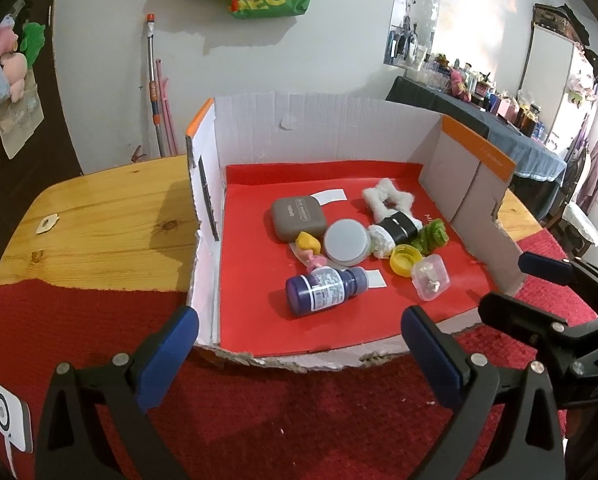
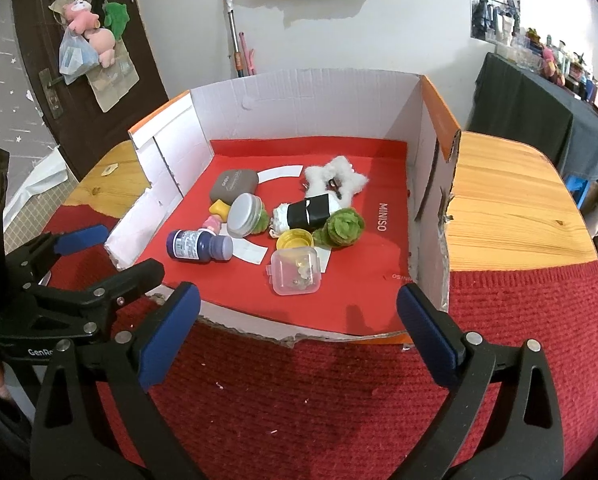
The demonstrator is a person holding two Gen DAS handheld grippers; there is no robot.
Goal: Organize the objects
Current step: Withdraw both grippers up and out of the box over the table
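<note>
Lying on its side near the front of the cardboard box [image 2: 435,168], the purple bottle [image 2: 197,246] looks rigid, smooth and likely to roll, so a grip across its labelled body seems safest. Behind it in the box sit a grey case [image 2: 233,186], a round tin [image 2: 245,214] and a fluffy white star [image 2: 333,176], soft and light. Right of the bottle, the clear plastic case [image 2: 297,270] holds small trinkets and may be brittle. The left gripper [image 1: 299,356] hovers before the box's torn front edge with fingers wide and empty; the right gripper [image 2: 299,332] does likewise.
</note>
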